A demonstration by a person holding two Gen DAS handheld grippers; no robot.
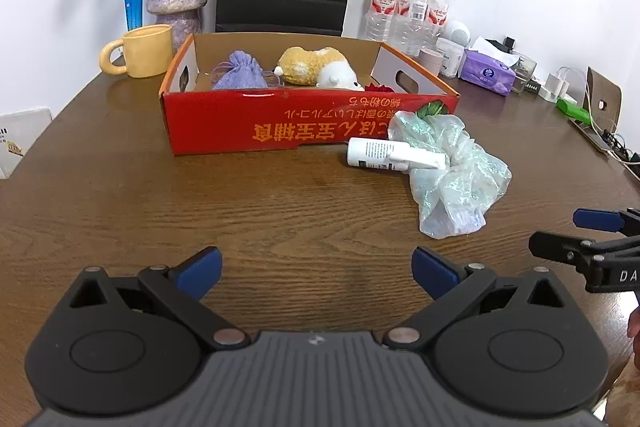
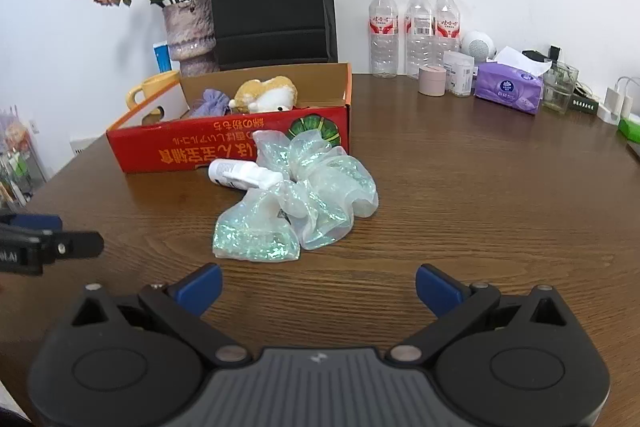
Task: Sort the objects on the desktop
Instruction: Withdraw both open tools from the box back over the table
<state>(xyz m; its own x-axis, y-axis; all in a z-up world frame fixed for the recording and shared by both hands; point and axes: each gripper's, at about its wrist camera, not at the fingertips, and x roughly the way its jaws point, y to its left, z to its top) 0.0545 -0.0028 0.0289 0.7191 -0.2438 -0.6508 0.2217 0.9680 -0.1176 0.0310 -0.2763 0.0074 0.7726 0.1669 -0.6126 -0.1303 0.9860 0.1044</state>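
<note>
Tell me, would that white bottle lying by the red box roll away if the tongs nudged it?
Probably. The white bottle lies on its side on the smooth table, so a sideways nudge could roll it. The crinkly bag touching its cap end might stop it. It looks like smooth plastic, so possibly slippery to pinch.

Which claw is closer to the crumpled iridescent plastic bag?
Right. The right claw sits open just before the crumpled iridescent plastic bag; the left claw, also open, is farther off to its left.

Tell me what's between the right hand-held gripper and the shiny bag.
Only bare wooden table lies between the right hand-held gripper and the shiny bag, seen in the right wrist view.
</note>
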